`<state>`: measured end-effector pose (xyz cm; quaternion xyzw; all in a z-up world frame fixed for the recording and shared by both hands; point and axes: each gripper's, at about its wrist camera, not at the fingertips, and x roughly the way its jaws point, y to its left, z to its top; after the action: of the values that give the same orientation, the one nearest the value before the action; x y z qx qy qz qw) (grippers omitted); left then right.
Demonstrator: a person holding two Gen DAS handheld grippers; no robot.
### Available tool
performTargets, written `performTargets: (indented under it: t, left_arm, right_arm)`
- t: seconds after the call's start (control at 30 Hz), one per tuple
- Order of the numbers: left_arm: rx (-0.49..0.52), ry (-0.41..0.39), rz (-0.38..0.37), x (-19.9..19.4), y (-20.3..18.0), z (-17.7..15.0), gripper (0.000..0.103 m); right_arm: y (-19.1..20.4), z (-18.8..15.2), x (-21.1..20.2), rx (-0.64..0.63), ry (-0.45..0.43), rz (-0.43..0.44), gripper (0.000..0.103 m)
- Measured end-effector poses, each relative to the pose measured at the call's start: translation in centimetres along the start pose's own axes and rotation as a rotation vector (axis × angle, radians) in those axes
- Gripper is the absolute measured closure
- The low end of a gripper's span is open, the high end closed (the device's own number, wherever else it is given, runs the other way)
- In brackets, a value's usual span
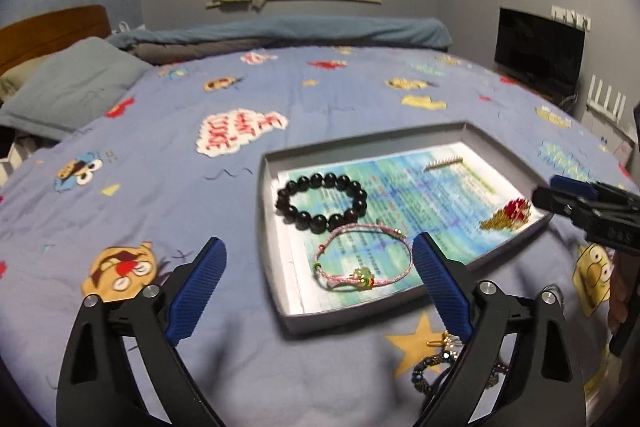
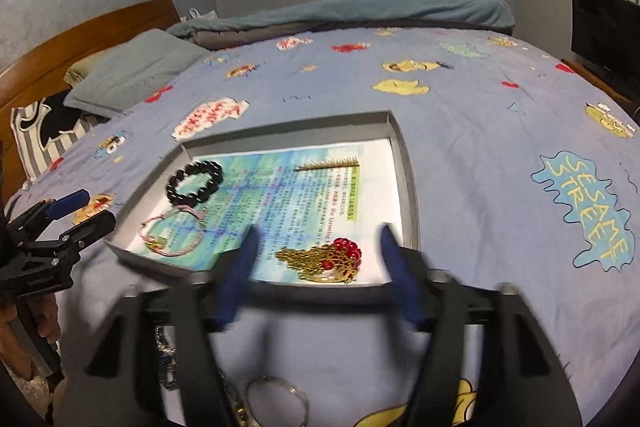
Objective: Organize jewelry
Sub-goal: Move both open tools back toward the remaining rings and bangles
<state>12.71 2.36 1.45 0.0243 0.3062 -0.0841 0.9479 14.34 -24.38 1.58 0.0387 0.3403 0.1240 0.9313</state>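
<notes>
A grey shallow box (image 1: 269,223) (image 2: 408,187) lined with a printed sheet lies on the bed. In it are a black bead bracelet (image 1: 320,201) (image 2: 196,183), a pink cord bracelet (image 1: 362,261) (image 2: 172,231), a gold hair pin (image 1: 442,163) (image 2: 326,165) and a gold-and-red brooch (image 1: 508,215) (image 2: 324,257). My left gripper (image 1: 320,263) is open and empty, near the box's near-left corner. My right gripper (image 2: 318,239) is open, blurred, straddling the brooch above the box's near edge. More jewelry lies on the bed outside the box: a dark bead chain (image 1: 432,367) (image 2: 166,363) and a silver bangle (image 2: 278,399).
The bed has a blue cartoon-print cover (image 1: 320,87) (image 2: 480,107). A grey pillow (image 1: 68,87) and wooden headboard (image 2: 80,39) are at the left. A folded blanket (image 1: 280,31) lies at the far edge. A dark screen (image 1: 538,55) stands at the right.
</notes>
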Motion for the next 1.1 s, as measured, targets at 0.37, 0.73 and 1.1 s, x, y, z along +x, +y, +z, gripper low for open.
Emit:
performTargets:
  t: [0.37, 0.73, 1.1]
  left_arm:
    - [-0.039, -0.049, 0.013, -4.7, 1.7, -1.8, 0.006]
    - [-0.017, 0.013, 0.046, -5.7, 1.8, -7.0, 0.006]
    - [-0.046, 0.048, 0.038, -5.0, 1.8, -9.9, 0.006]
  right_arm:
    - [0.9, -1.1, -5.3, -0.020, -0.097, -0.062, 0.005]
    - [0.5, -5.5, -6.8, -0.016, -0.067, -0.083, 0.005]
    - [0.2, -9.0, -5.5, -0.072, -0.005, -0.170, 0.006]
